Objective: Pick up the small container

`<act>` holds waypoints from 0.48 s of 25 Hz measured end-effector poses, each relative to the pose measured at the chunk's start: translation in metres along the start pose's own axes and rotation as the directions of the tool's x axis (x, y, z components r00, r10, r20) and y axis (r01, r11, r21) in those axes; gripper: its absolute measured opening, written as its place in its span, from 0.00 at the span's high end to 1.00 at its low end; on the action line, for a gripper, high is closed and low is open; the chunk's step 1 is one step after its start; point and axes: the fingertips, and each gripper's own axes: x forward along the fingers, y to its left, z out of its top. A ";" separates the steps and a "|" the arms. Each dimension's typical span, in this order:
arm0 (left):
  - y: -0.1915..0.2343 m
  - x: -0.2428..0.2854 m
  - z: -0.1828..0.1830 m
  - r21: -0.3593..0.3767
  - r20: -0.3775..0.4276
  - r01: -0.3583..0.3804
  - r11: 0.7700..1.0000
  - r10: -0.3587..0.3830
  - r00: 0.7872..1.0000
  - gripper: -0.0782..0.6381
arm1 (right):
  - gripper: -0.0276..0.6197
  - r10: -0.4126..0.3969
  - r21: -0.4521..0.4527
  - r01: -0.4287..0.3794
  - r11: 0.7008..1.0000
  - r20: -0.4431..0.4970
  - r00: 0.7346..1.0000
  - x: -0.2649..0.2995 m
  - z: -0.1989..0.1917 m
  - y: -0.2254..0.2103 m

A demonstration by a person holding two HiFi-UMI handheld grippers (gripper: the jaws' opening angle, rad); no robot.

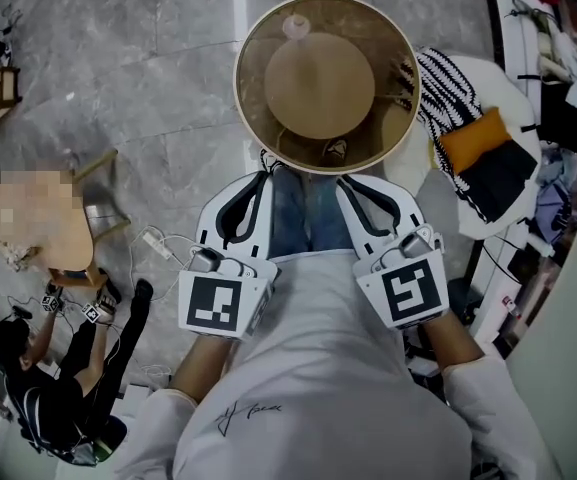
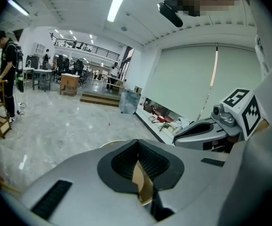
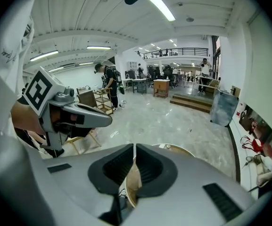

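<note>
A round table (image 1: 253,118) with a pale rim and a brown disc on top stands just ahead of me. A small pale container (image 1: 296,26) sits near its far edge, and a small dark object (image 1: 336,149) lies near its near edge. My left gripper (image 1: 265,174) and right gripper (image 1: 346,180) are held side by side close to my body, with their tips at the table's near rim. Both are shut with nothing between the jaws. The left gripper (image 2: 136,144) shows its jaws meeting in its own view, and so does the right gripper (image 3: 134,147).
A white seat (image 1: 513,213) draped with striped, orange and black cloth stands to the table's right. A wooden stool (image 1: 78,253) and a power strip with cables (image 1: 156,243) are on the floor at left, where a person (image 1: 58,388) sits. Cluttered shelves (image 1: 558,28) line the right wall.
</note>
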 end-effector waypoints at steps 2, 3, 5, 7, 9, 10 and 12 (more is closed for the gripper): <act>-0.002 0.006 -0.004 0.004 -0.006 0.002 1.000 -0.002 1.000 0.87 | 0.93 0.013 0.004 -0.013 1.000 -0.002 1.000 0.001 -0.003 -0.004; -0.004 0.010 -0.006 0.009 -0.006 0.003 1.000 -0.003 1.000 0.87 | 0.93 0.018 0.004 -0.018 1.000 -0.001 1.000 0.002 -0.004 -0.007; -0.007 0.016 -0.007 0.017 -0.006 -0.001 1.000 0.002 1.000 0.87 | 0.93 0.025 0.000 -0.025 1.000 0.007 1.000 0.003 -0.007 -0.014; -0.009 0.021 -0.006 0.015 -0.005 -0.013 1.000 0.013 1.000 0.87 | 0.93 0.032 0.004 -0.032 0.999 0.015 0.999 0.004 -0.009 -0.020; -0.008 0.026 -0.004 0.006 -0.008 -0.028 1.000 0.028 1.000 0.87 | 0.93 0.040 0.012 -0.040 0.999 0.024 0.999 0.009 -0.008 -0.026; -0.007 0.030 -0.004 0.003 -0.011 -0.037 0.999 0.037 0.999 0.87 | 0.93 0.045 0.014 -0.046 0.999 0.027 0.999 0.011 -0.008 -0.029; -0.004 0.038 -0.002 -0.006 -0.011 -0.053 0.999 0.053 0.999 0.87 | 0.93 0.057 0.013 -0.057 0.998 0.028 0.998 0.018 -0.008 -0.035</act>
